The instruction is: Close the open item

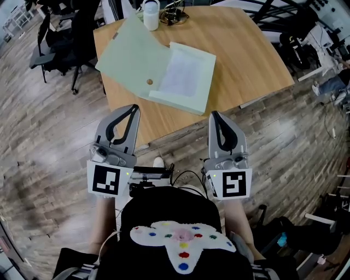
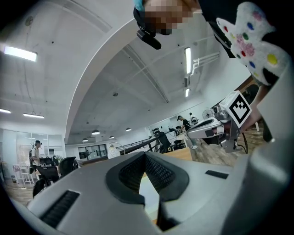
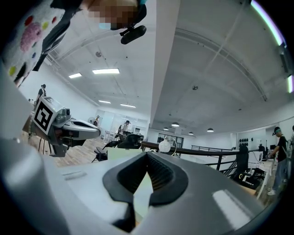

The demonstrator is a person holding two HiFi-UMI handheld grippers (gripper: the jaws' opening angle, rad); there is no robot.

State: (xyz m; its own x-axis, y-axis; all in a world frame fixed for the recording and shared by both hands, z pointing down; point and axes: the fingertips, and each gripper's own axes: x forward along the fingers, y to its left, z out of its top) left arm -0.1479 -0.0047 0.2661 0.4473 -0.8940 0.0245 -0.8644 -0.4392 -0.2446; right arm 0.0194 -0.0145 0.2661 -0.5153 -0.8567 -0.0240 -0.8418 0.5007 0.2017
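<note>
Pointing level toward table (image 1: 249,60): left gripper (image 1: 127,108), right gripper (image 1: 216,115) abreast, both closed.

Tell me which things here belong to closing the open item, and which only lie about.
For the job: the open light green folder, its flap spread flat on the wooden table; the left gripper and right gripper, both shut, empty and not touching it.
Only lying about: the white bottle, the tangle of wire, the black office chair.
</note>
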